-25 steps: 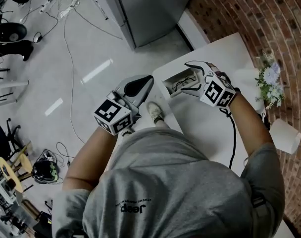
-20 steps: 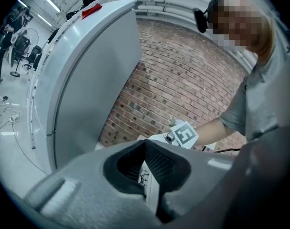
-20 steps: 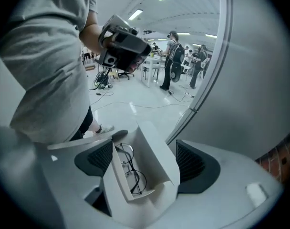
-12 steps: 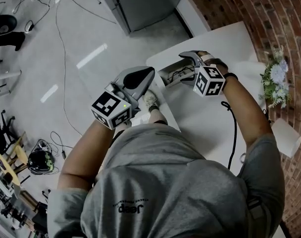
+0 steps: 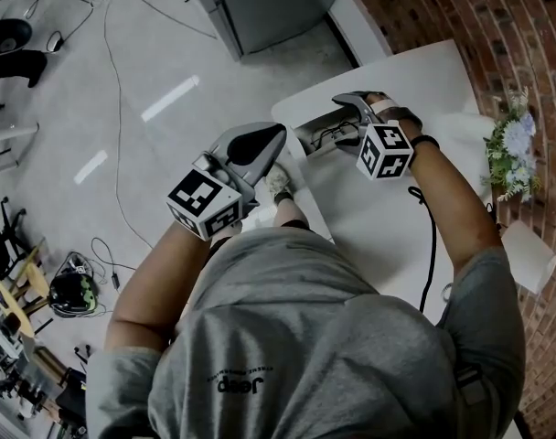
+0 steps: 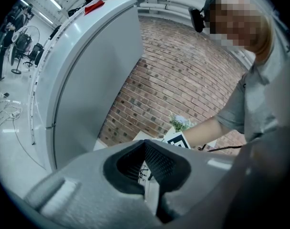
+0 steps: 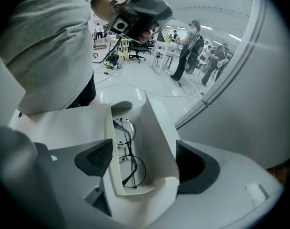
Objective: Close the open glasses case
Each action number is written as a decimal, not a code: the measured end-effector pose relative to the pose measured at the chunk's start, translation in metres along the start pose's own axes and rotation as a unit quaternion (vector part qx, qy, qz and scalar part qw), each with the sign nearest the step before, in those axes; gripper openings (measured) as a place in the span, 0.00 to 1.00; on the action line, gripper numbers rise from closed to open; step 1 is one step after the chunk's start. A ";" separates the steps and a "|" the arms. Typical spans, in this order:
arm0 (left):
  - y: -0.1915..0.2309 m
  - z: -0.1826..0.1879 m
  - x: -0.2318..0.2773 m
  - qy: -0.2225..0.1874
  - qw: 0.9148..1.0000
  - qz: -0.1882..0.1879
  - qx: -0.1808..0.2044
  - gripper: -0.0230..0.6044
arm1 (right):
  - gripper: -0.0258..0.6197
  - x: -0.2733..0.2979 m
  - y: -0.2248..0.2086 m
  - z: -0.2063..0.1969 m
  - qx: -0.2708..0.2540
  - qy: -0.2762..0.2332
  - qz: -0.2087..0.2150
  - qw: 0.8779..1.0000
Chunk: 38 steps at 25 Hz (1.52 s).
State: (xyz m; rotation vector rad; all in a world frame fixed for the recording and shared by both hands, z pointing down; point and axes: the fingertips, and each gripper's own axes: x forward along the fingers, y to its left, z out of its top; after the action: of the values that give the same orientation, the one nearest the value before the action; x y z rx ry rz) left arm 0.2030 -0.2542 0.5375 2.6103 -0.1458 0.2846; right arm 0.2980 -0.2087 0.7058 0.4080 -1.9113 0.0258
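The white glasses case (image 7: 150, 128) lies open at the near-left corner of the white table (image 5: 369, 218), with thin black-rimmed glasses (image 7: 128, 156) in its tray. My right gripper (image 7: 142, 159) points steeply down over it. Its jaws have just been opening wider and now stand open on either side of the case, the raised lid next to the right pad (image 7: 188, 163). In the head view the right gripper (image 5: 340, 124) covers part of the case (image 5: 315, 135). My left gripper (image 5: 280, 133) hovers off the table's edge, left of the case, shut and empty, and points at it (image 6: 145, 144).
A vase of flowers (image 5: 507, 149) and a white cup (image 5: 529, 254) stand near the brick wall at the table's right. A black cable (image 5: 433, 245) runs across the table. A grey cabinet (image 5: 269, 7) stands beyond the corner. Cables and gear lie on the floor at left.
My right gripper has sunk and rolled over the case, so that its jaws now straddle it. The left gripper has dropped a little beside the table's edge.
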 end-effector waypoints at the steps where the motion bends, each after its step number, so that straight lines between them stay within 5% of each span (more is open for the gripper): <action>1: 0.000 0.000 -0.001 0.000 1.000 0.000 0.001 0.03 | 0.69 -0.001 0.001 0.000 0.001 0.000 -0.004 1.000; 11: -0.003 0.002 -0.010 0.000 1.000 0.002 0.004 0.03 | 0.53 -0.006 0.013 0.000 0.006 0.003 -0.050 0.999; 24: -0.005 0.006 -0.020 -0.001 1.000 0.004 0.010 0.03 | 0.47 -0.007 0.019 -0.002 0.008 0.019 -0.071 0.997; 38: -0.005 0.010 -0.033 -0.008 1.000 0.007 0.009 0.03 | 0.49 -0.007 0.055 -0.013 0.000 0.060 -0.022 0.998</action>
State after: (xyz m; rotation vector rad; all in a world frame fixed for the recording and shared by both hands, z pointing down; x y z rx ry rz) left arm 0.1735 -0.2530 0.5184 2.6317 -0.1675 0.2722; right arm 0.2956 -0.1528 0.7138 0.4395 -1.7832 0.0206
